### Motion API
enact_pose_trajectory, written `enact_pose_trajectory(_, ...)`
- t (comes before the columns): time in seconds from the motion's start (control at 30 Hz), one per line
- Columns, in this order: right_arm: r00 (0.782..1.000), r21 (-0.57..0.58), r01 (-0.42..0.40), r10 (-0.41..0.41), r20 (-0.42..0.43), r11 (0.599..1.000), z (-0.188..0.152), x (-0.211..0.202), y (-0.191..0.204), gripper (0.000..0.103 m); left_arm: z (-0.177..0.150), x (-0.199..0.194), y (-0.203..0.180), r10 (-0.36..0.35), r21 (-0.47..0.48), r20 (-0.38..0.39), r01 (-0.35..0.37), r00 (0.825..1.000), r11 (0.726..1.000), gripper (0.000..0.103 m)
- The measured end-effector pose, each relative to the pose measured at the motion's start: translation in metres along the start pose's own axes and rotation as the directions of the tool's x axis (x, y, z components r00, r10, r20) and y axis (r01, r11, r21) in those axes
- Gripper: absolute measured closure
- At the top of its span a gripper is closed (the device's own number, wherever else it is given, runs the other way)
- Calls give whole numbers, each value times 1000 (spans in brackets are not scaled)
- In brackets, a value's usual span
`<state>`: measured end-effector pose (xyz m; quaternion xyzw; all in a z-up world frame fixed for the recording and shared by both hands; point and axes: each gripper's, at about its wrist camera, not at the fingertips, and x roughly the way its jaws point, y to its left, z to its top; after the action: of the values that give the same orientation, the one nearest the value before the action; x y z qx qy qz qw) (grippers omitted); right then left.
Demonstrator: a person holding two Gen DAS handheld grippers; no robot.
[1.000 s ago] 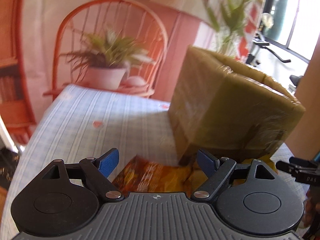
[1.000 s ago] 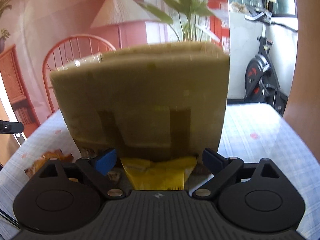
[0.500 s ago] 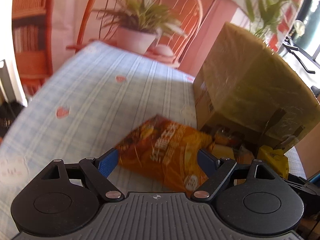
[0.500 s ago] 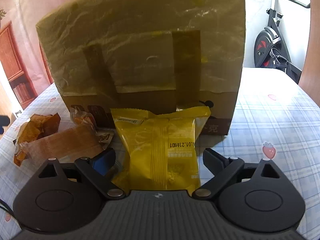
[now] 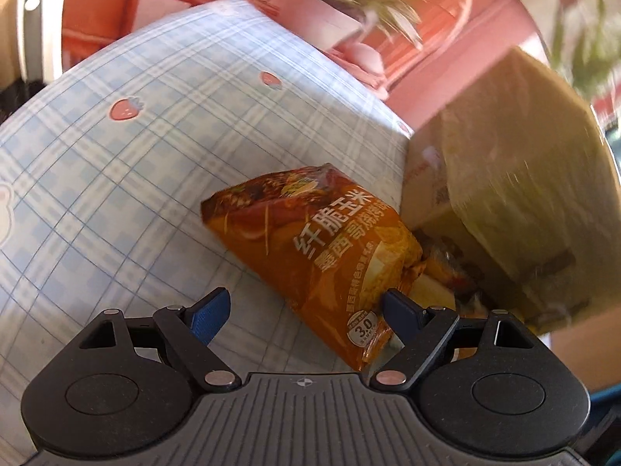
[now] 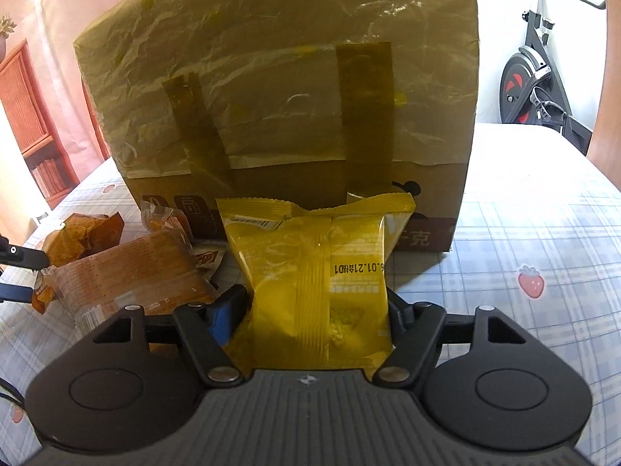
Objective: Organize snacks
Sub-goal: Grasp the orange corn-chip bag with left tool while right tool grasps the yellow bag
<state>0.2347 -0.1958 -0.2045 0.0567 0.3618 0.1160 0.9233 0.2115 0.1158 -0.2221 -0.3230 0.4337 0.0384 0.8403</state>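
Slippage threatens the yellow bag (image 6: 318,279) clenched by the right gripper (image 6: 316,306); the left gripper (image 5: 306,308), spread wide, could snag the orange bag (image 5: 310,248).

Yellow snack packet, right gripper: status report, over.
Right gripper fingers astride yellow snack packet, closing, grip unconfirmed. Left gripper open at orange chip bag. Taped cardboard box directly behind, brown wrapped snacks alongside.

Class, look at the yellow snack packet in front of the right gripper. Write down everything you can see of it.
The yellow snack packet is a shiny plastic pouch with crimped ends, a ribbed centre seam and a printed date code, back side up. It lies flat on the checked tablecloth, its far end against the cardboard box. The right gripper has a finger at each side of its near end, apparently pressing in. It looks sealed and full.
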Motion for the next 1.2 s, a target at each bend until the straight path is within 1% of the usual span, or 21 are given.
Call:
enact_pose_trajectory(0.13, 1000, -2, 2, -2, -2, 1000, 0, -1, 0, 30, 7, 3, 5, 27, -43, 46, -26, 999, 999, 15)
enact_pose_trajectory(0.27, 1000, -4, 2, -2, -4, 1000, 0, -1, 0, 30, 16, 4, 10, 19, -110, 62, -12, 998, 994, 15)
enact_pose_trajectory(0.37, 1000, -7, 2, -2, -6, 1000, -1, -2, 0, 30, 22, -1, 12, -1, -116, 98, 12, 995, 993, 15)
enact_pose_trajectory(0.43, 1000, -7, 3, -3, -8, 1000, 0, -2, 1, 30, 29, -1, 15, -1, -134, 112, 16, 994, 991, 10)
enact_pose_trajectory(0.5, 1000, -9, 5, -5, -10, 1000, 1, -1, 2, 30, 34, 3, 18, -2, -179, 113, 22, 994, 984, 9)
enact_pose_trajectory(0.6, 1000, -17, 8, -9, -11, 1000, 1, 0, 3, 30, 43, 11, 22, -35, -264, 103, 62, 994, 962, 9)
enact_pose_trajectory(0.7, 1000, -18, 9, -9, -12, 1000, 0, 0, 3, 30, 49, 19, 19, -54, -310, 98, 82, 994, 947, 9)
enact_pose_trajectory(0.8, 1000, -18, 7, -8, -13, 1000, 0, -1, 2, 30, 52, 28, 12, -57, -317, 97, 85, 994, 945, 9)
enact_pose_trajectory(0.97, 1000, -19, 7, -8, -14, 1000, 0, -1, 2, 30, 55, 42, 7, -25, -323, 86, 52, 996, 945, 8)
enact_pose_trajectory(1.0, 1000, -19, 7, -7, -14, 1000, 0, -1, 2, 30, 55, 42, 5, -22, -313, 100, 52, 995, 948, 6)
enact_pose_trajectory(1.2, 1000, -17, 4, -4, -14, 1000, 0, -1, 2, 30, 55, 54, -15, 12, -213, 124, 14, 992, 977, 4)
